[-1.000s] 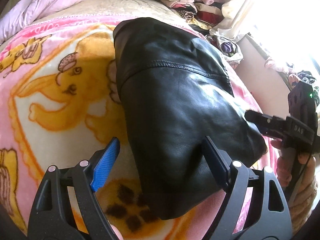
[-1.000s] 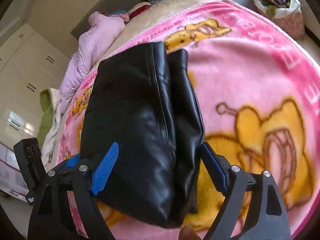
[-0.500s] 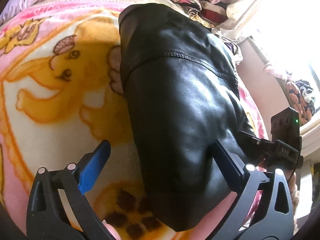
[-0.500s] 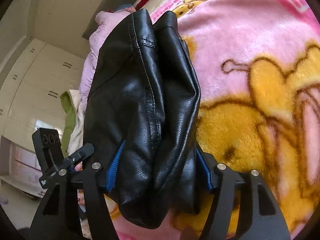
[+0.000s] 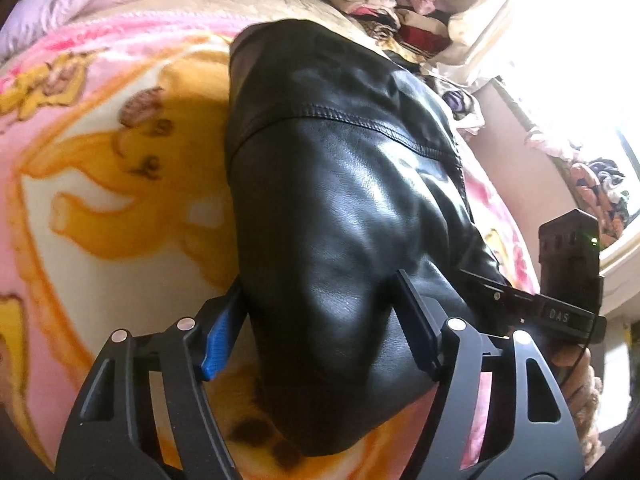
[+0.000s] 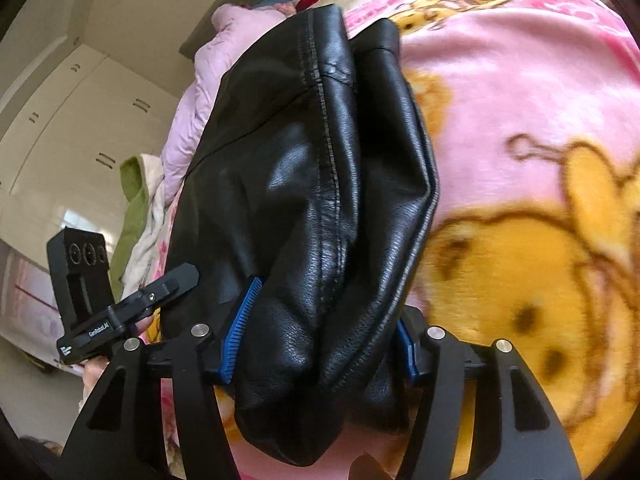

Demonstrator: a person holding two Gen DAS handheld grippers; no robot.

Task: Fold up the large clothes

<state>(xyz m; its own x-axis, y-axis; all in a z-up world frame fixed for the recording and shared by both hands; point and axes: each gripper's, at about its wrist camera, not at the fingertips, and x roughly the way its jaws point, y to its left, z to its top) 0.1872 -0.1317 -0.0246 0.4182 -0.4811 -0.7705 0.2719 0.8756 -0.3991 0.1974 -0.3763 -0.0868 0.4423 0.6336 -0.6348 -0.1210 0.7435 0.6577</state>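
The near end of the jacket [image 5: 340,240] is gripped by both closing hand-held grippers, left [image 5: 320,328] and right [image 6: 320,344], over the blanket [image 5: 100,200].

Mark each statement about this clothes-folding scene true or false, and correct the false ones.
1. The garment between the grippers is black and leather-like. True: the black garment is shiny, with a stitched seam.
2. It lies on a plain white sheet. False: it lies on a pink blanket with yellow cartoon figures.
3. The right gripper has the garment's folded end between its fingers. True: the blue pads press it from both sides as they close.
4. The left gripper hangs over bare blanket, away from the garment. False: it straddles the garment's end, jaws closing.
5. Stacked clothes sit beyond the bed. True.
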